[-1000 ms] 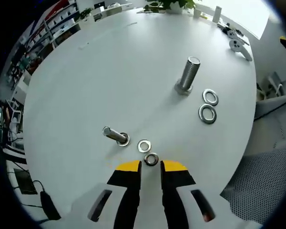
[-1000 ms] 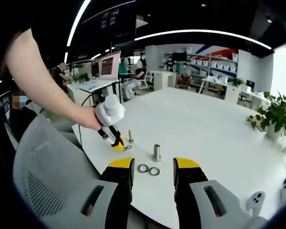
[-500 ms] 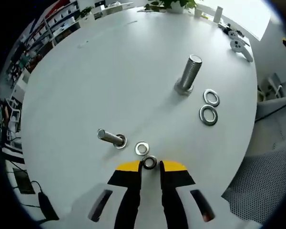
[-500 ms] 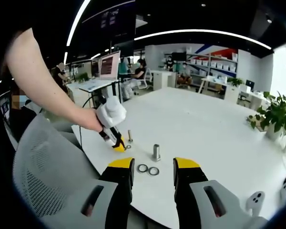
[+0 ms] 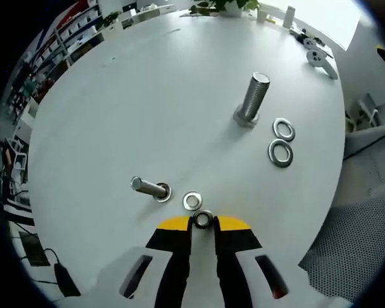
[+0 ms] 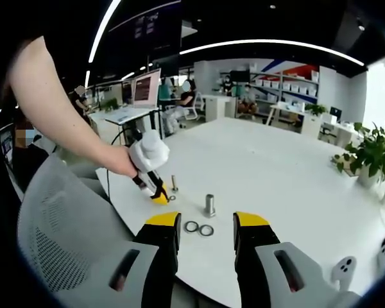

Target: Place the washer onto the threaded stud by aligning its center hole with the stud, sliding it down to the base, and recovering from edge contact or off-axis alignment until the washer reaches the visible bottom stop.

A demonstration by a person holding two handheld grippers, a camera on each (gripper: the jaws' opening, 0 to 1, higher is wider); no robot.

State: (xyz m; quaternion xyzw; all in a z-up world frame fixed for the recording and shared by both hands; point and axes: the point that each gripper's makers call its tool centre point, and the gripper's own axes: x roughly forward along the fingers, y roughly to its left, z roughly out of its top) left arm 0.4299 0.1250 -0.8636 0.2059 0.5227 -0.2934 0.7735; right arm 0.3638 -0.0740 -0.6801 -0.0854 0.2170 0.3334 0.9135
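Note:
A small washer (image 5: 202, 220) lies on the white table (image 5: 147, 109), pinched between the yellow tips of my left gripper (image 5: 203, 223), which is shut on it. A second small washer (image 5: 192, 201) lies just ahead. The thin threaded stud (image 5: 147, 187) stands to the left with a washer at its base. The thick stud (image 5: 251, 96) stands farther off, with two large washers (image 5: 281, 142) beside it. My right gripper (image 6: 206, 222) hangs open off the table's edge. From there I see the left gripper (image 6: 156, 191) in a hand, the thin stud (image 6: 174, 184), the thick stud (image 6: 210, 205) and the large washers (image 6: 199, 228).
White controllers (image 5: 316, 56) and a potted plant (image 5: 226, 6) sit at the far table edge. A grey mesh chair (image 6: 64, 237) stands by the near edge under the person's arm (image 6: 58, 109). Desks with monitors and seated people lie beyond.
My left gripper has moved forward over the small washer and its jaws have narrowed onto it. The right gripper has stayed put and open.

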